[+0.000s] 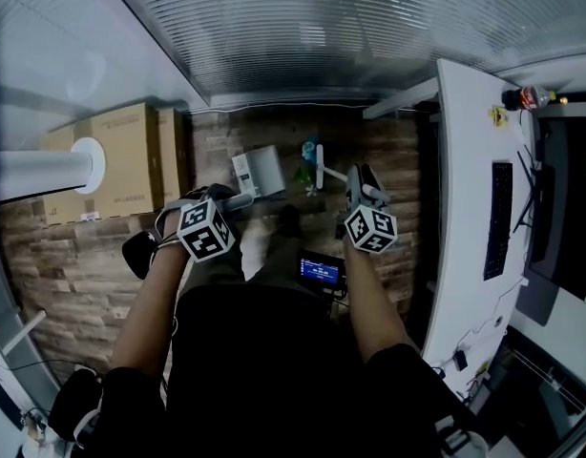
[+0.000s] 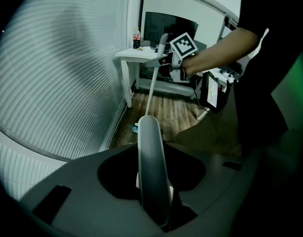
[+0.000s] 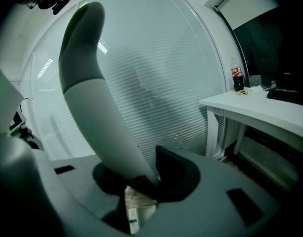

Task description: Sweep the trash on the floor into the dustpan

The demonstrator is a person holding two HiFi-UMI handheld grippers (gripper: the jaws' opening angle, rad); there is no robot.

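In the head view my left gripper [image 1: 226, 203] is shut on the grey handle [image 2: 150, 167] of the white dustpan [image 1: 261, 171], which sits on the wooden floor ahead. That handle runs up between the jaws in the left gripper view. My right gripper [image 1: 363, 187] is shut on the broom's curved grey-white handle [image 3: 92, 102]. The broom's stick [image 2: 150, 90] slants down to the floor. A blue piece of trash [image 1: 309, 149] and a green piece [image 1: 303, 174] lie beside the broom's lower end, just right of the dustpan. The bluish piece [image 2: 135, 128] also shows by the wall.
Cardboard boxes [image 1: 121, 156] and a white post [image 1: 45, 175] stand at the left. A white desk [image 1: 470, 208] with a keyboard [image 1: 501, 219] and a cola bottle [image 1: 532, 96] fills the right. A blind-covered glass wall [image 1: 322, 27] closes the far side.
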